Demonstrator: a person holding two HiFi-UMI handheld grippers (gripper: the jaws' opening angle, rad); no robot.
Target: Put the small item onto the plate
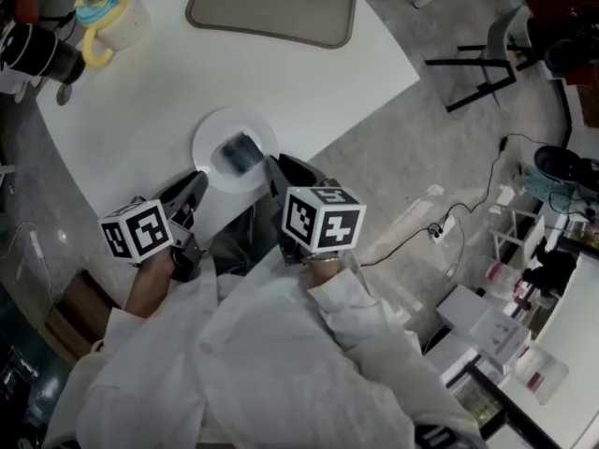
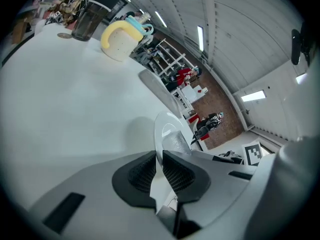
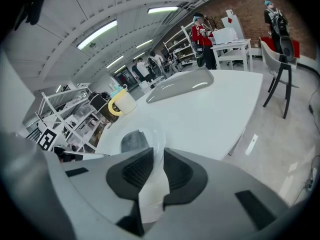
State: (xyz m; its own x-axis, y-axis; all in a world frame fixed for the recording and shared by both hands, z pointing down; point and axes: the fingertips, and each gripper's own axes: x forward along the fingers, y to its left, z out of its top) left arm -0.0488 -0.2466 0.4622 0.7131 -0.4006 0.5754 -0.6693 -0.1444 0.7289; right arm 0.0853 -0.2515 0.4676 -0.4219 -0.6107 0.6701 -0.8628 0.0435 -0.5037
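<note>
white table (image 1: 309, 73); a grey tray (image 1: 271, 3) lies at its far edge; left of the tray stands a cream mug (image 1: 112, 21) with a yellow handle, further left a dark jar (image 1: 37, 54); a white plate (image 1: 210, 137) is at the edge opposite the tray

plate (image 1: 207, 137) white; small item (image 1: 240, 153) grey; table (image 1: 309, 92) white; mug (image 1: 124, 21) cream, yellow handle
</note>
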